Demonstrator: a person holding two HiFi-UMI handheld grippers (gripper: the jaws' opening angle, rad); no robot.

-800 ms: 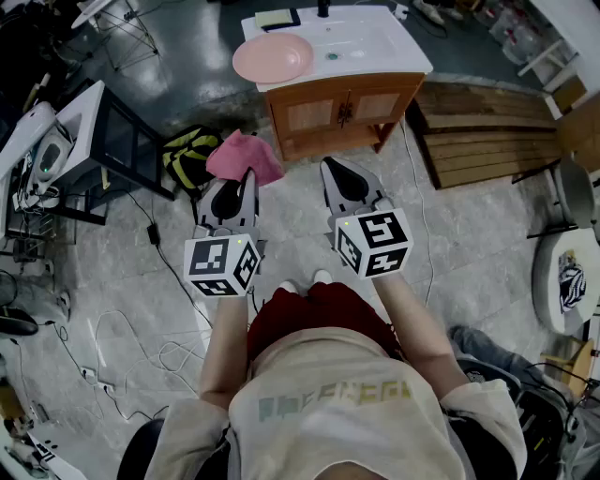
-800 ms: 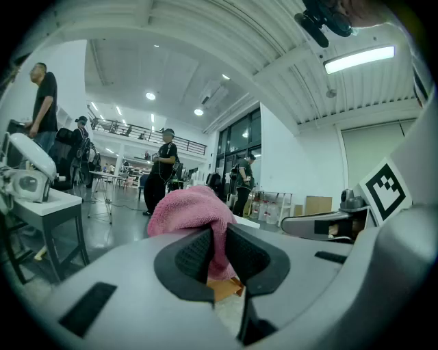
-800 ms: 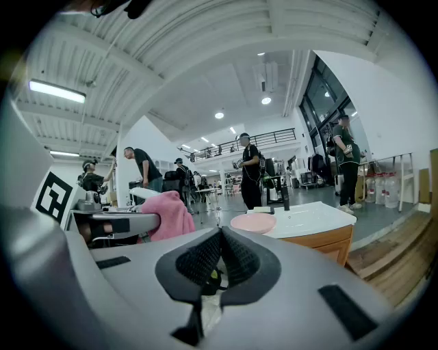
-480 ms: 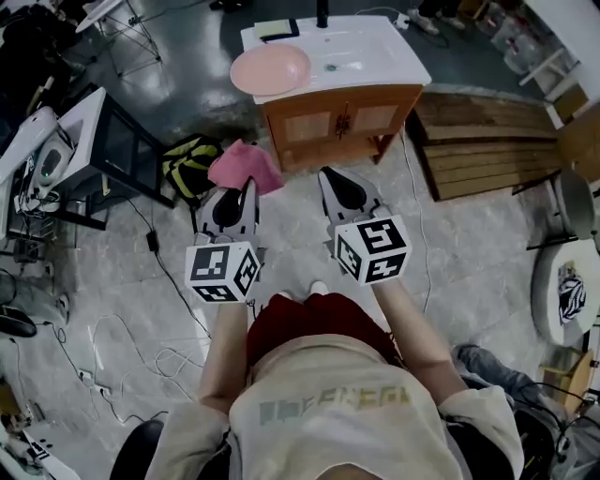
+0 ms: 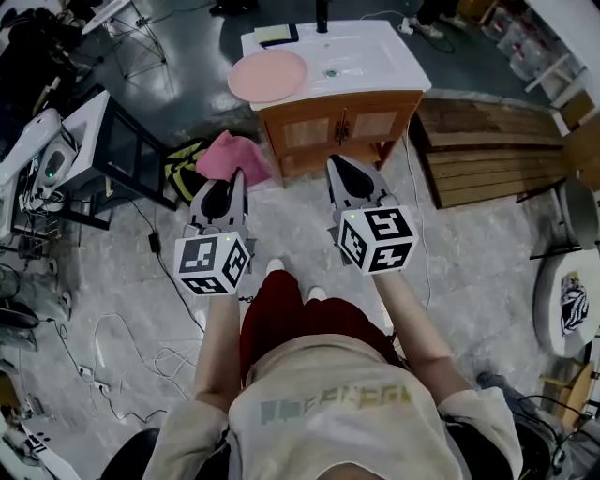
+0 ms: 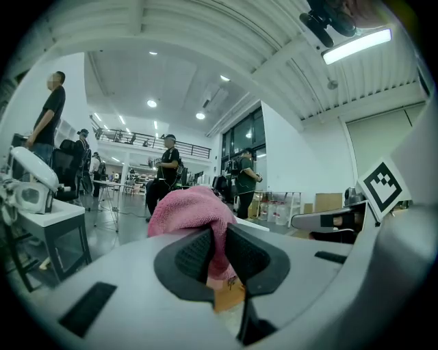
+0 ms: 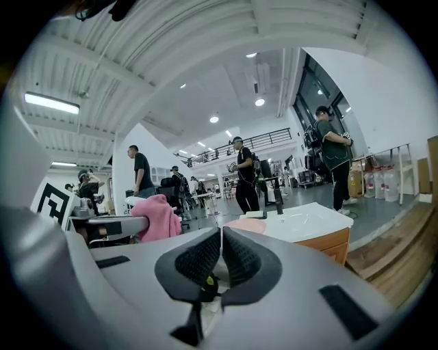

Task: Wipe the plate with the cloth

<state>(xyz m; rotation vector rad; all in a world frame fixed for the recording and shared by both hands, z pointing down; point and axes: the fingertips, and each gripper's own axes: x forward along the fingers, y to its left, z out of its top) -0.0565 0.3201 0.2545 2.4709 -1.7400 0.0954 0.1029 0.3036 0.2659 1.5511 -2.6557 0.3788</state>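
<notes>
A pink plate [image 5: 267, 75] lies on the left end of a white sink top [image 5: 375, 56] ahead of me, and shows low in the right gripper view as the plate [image 7: 245, 225]. My left gripper [image 5: 235, 174] is shut on a pink cloth [image 5: 232, 155], which bunches out past the jaws as the cloth [image 6: 194, 212] in the left gripper view. My right gripper [image 5: 335, 163] is shut and holds nothing. Both grippers are held in the air short of the cabinet, the right gripper [image 7: 220, 239] pointing toward the sink top.
The sink top sits on a wooden cabinet [image 5: 339, 122] with a dark faucet [image 5: 322, 13] at the back. A white side table [image 5: 70, 141] and a yellow-black bag [image 5: 183, 159] stand left. Wooden boards [image 5: 487, 141] lie right. Cables [image 5: 112, 328] trail on the floor. Several people [image 7: 243, 174] stand beyond.
Both grippers have risen a little and moved toward the cabinet, the left one carrying the cloth. My feet have shifted forward.
</notes>
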